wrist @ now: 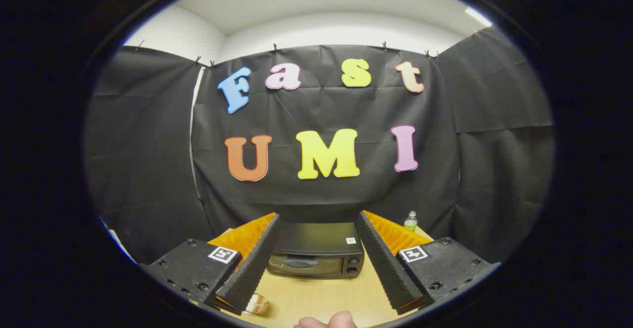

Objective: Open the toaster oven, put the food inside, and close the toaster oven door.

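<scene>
Fingertips of a hand (pixel 329 320) are seen nearest; gripper (pixel 316 263) jaws spread, nothing held. Toaster oven (pixel 316 251) beyond them on table (pixel 321 296), door shut, facing camera, long axis crosswise.

no readable text apart from the wall letters. square black-and-white marker tags sit on both finger blocks of the gripper (pixel 316 263); small white sticker on the toaster oven (pixel 316 251) top, too small to read.
</scene>
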Motion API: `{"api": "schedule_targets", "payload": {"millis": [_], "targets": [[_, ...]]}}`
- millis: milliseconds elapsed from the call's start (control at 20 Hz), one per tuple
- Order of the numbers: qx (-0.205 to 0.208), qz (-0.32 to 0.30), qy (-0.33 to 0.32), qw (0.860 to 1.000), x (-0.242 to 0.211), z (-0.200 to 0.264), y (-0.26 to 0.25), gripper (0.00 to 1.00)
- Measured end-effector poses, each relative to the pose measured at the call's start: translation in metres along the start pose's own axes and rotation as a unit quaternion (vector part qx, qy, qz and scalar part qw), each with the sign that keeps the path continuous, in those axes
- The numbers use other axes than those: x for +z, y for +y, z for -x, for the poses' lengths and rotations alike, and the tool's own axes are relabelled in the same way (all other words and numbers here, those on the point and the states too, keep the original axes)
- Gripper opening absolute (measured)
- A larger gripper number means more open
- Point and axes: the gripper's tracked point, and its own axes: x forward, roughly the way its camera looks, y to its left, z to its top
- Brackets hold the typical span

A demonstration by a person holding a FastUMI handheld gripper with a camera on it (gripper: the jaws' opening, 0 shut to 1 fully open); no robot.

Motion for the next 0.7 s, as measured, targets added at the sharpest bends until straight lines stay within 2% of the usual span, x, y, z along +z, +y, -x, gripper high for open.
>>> {"api": "schedule_targets", "payload": {"millis": [700], "targets": [[-0.01, -0.009, 0.016, 1.0, -0.0087, 0.0065, 0.0025, 1.0]]}}
